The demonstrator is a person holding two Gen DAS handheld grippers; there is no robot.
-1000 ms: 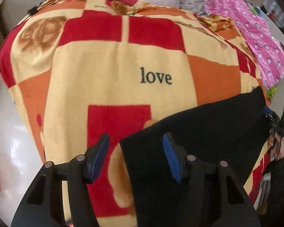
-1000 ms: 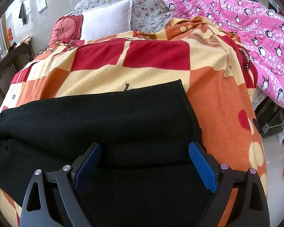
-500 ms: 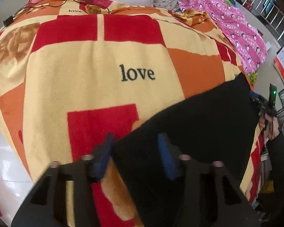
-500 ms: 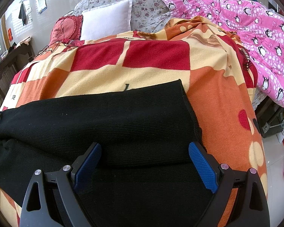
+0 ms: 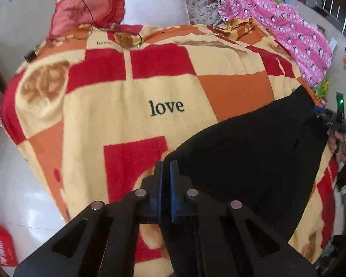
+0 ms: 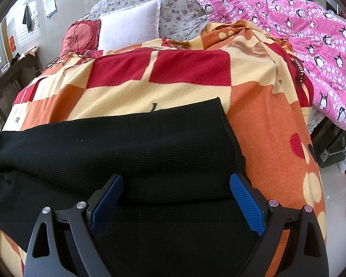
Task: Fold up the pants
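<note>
Blanket [image 5: 117,120], a checked red, orange and cream fleece, lies bare across the frame's upper half. Black knit pants [image 6: 131,143] lie flat lower down; left hand-held gripper [image 5: 165,165] pinches their corner, right hand-held gripper [image 6: 175,191] spread apart above them.

- The bed [image 6: 276,124] carries everything; a fleece blanket [image 5: 117,106] in red, orange and cream squares, with the word "love" printed on it, covers its top.
- Black pants [image 6: 136,145] lie spread flat on the blanket, along the near edge.
- At the head: a white pillow [image 6: 129,28], a red round cushion [image 6: 78,35] beside it, and a floral pillow [image 6: 177,7] behind.
- A pink penguin-print quilt [image 6: 323,46] lies bunched along the bed's far right side.
- A thin dark cable [image 5: 90,11] trails over the red cushion onto the blanket.
</note>
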